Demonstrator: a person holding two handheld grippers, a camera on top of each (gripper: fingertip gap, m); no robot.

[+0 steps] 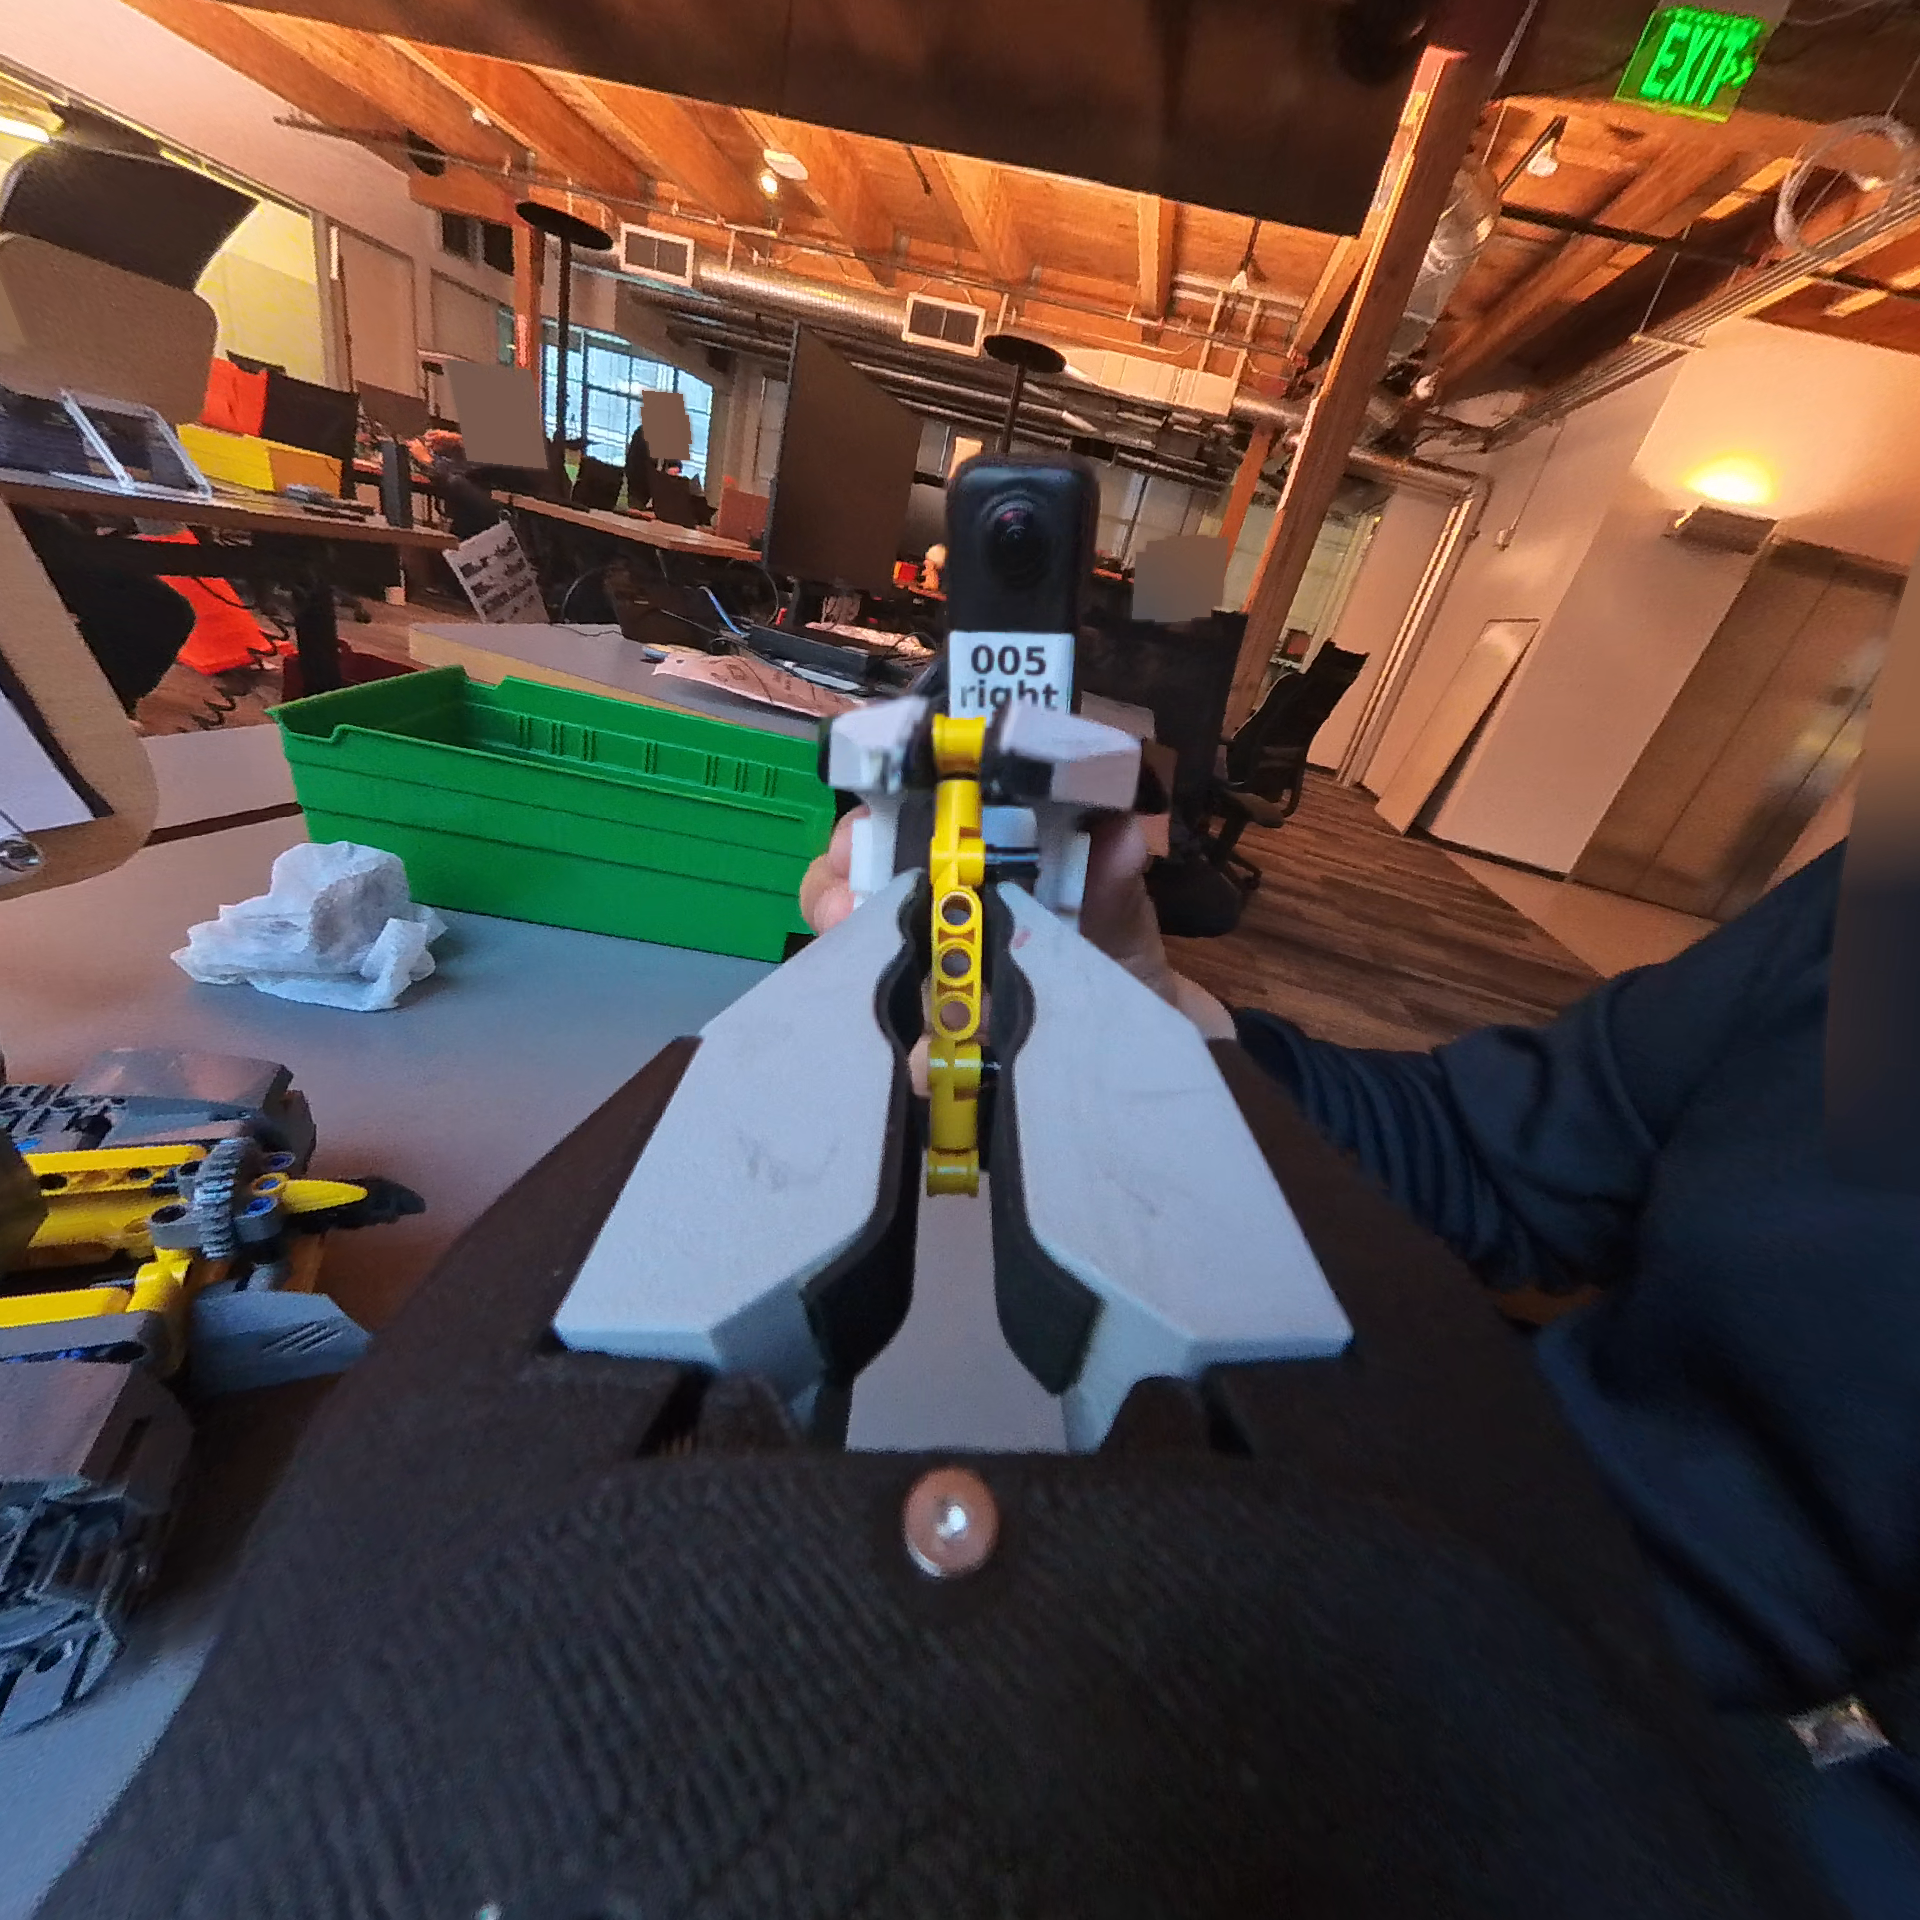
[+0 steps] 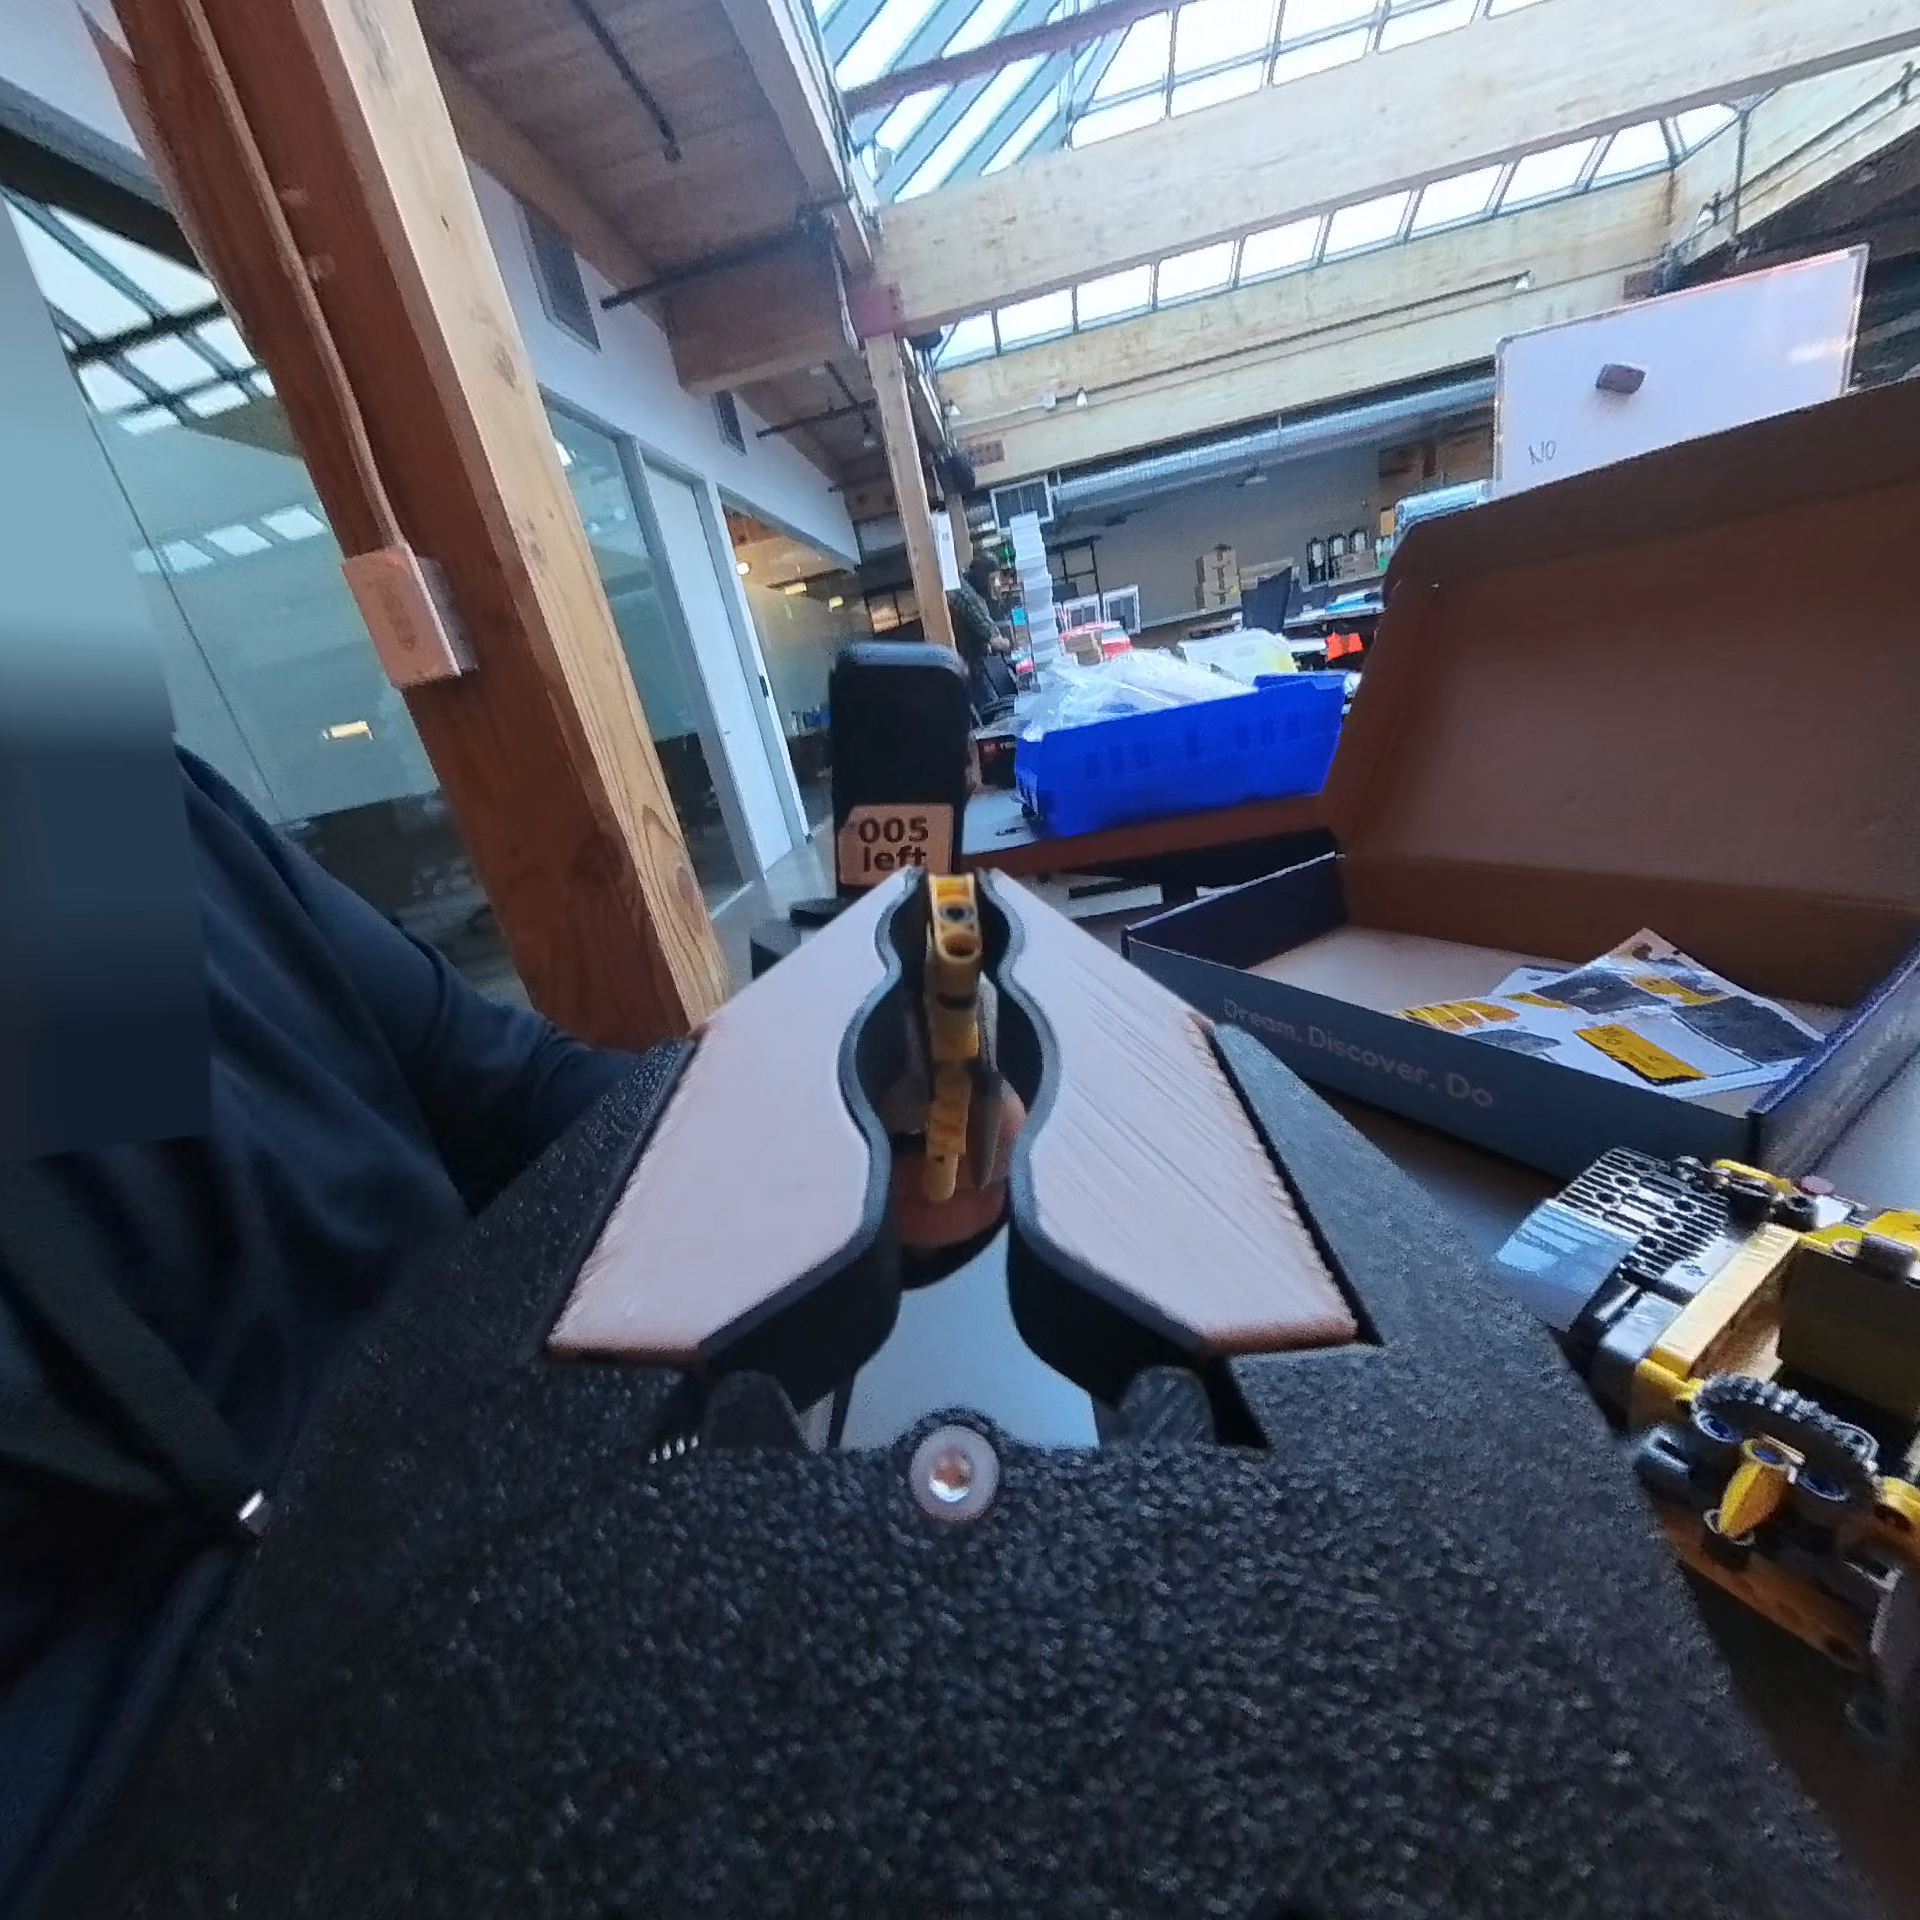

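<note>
A long yellow toy beam with round holes (image 1: 956,997) is held in the air between my two grippers, which face each other. My left gripper (image 1: 958,904) is shut on the beam's near part in the left wrist view. My right gripper (image 1: 971,743) is farther off there, with its white fingers shut on the beam's far end and a black camera above it. In the right wrist view my right gripper (image 2: 951,883) is shut on the same beam (image 2: 951,1039). The left gripper's black camera (image 2: 899,748) stands just behind it.
A green bin (image 1: 561,810) and crumpled white paper (image 1: 312,925) lie on the grey table. A yellow and grey brick vehicle (image 1: 135,1247) sits nearby, also seen in the right wrist view (image 2: 1766,1351). An open cardboard box (image 2: 1558,727) holds leaflets (image 2: 1610,1023). A dark sleeve (image 1: 1558,1122) is close. My two grippers' fingertips are within a few centimetres of each other.
</note>
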